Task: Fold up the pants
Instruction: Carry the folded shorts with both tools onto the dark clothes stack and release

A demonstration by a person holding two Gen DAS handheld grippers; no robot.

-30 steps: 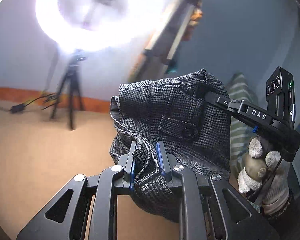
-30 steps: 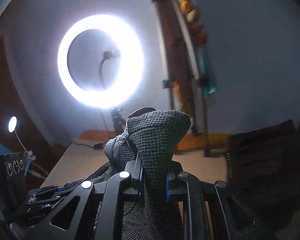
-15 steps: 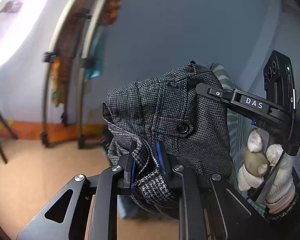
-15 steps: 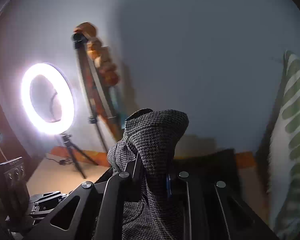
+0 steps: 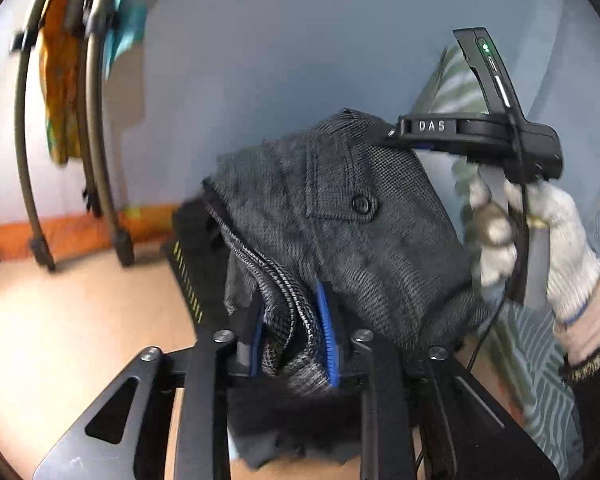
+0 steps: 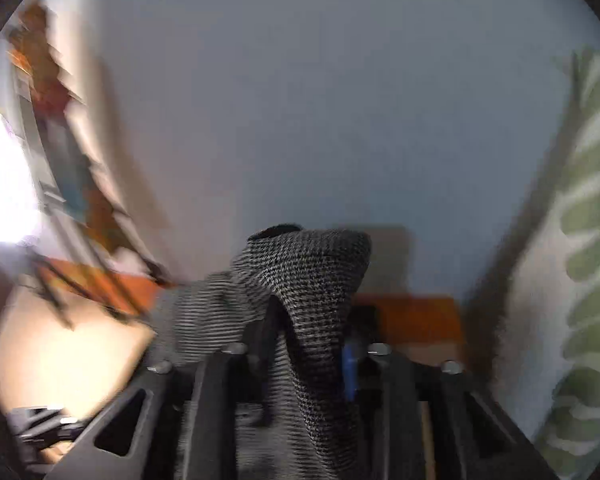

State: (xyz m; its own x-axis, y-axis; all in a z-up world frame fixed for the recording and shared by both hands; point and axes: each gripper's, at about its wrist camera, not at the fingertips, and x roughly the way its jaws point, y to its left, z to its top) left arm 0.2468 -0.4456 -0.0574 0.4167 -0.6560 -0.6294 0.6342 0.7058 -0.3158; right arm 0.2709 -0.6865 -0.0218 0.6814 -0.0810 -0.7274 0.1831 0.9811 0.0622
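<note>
The grey houndstooth pants [image 5: 352,224] hang in the air, bunched, with a buttoned pocket flap facing me. My left gripper [image 5: 292,336] is shut on a fold of the waistband between its blue pads. My right gripper [image 5: 384,134] is seen from the left wrist view at the upper right, clamped on the top edge of the pants and held by a gloved hand [image 5: 540,232]. In the right wrist view the right gripper [image 6: 304,344] is shut on a hump of the same pants [image 6: 312,276]. The rest of the garment hangs out of sight below.
A pale wooden floor [image 5: 60,320] lies below at left. A metal rack with orange and teal cloth [image 5: 60,80] stands at the far left against the blue-grey wall. A black mat [image 5: 188,256] lies behind the pants. A green-striped cushion [image 6: 580,240] stands at the right.
Both grippers have swung to the right with the pants still held. The ring light and tripod have slid out of the left wrist view and to the left edge of the right wrist view.
</note>
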